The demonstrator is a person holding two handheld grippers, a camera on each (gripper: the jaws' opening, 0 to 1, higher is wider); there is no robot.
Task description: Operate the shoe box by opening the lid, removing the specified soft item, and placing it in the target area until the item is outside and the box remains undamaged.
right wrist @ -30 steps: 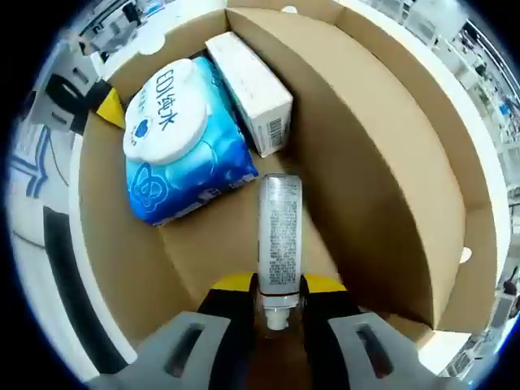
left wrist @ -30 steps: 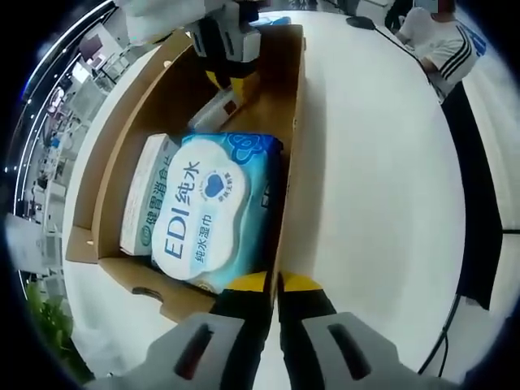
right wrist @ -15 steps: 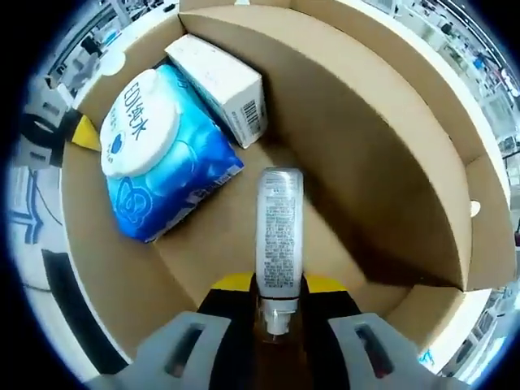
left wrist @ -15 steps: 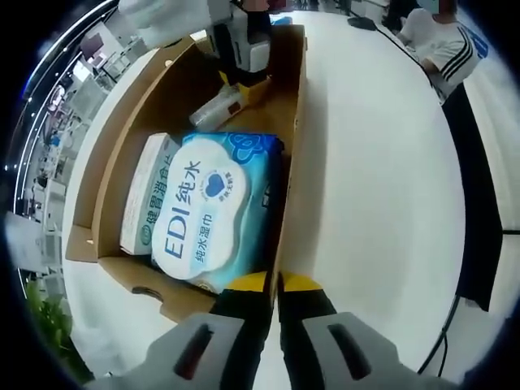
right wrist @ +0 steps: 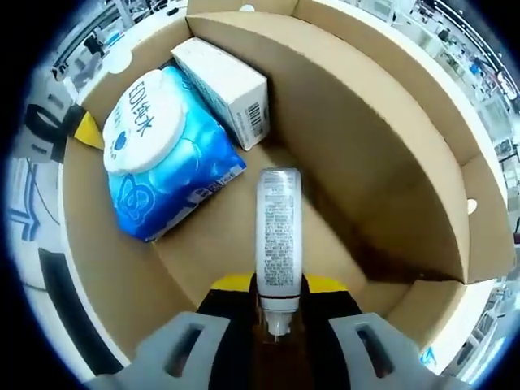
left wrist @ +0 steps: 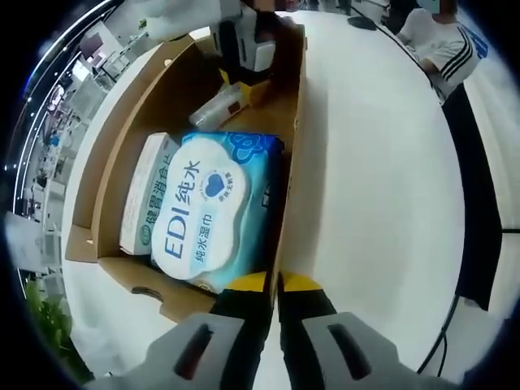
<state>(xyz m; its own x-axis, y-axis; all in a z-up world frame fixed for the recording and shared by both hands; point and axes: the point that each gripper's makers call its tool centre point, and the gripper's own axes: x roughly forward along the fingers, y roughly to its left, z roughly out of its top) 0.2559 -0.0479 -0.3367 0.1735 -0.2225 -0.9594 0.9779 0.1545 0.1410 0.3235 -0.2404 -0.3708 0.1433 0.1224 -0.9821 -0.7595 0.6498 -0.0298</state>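
In the left gripper view, our left hand-held gripper (left wrist: 275, 284) stays clamped on the near wall of the open shoe box (left wrist: 286, 146); the wet-wipes pack (left wrist: 213, 213) lies inside, beside a carton (left wrist: 149, 195). At the far end our right hand-held gripper (left wrist: 244, 53) has tilted the tube (left wrist: 218, 108) up.

In the right gripper view, the right hand-held gripper (right wrist: 276, 286) grips the tube (right wrist: 279, 236) by its cap, barely shifted, so we judge it is being lifted out.
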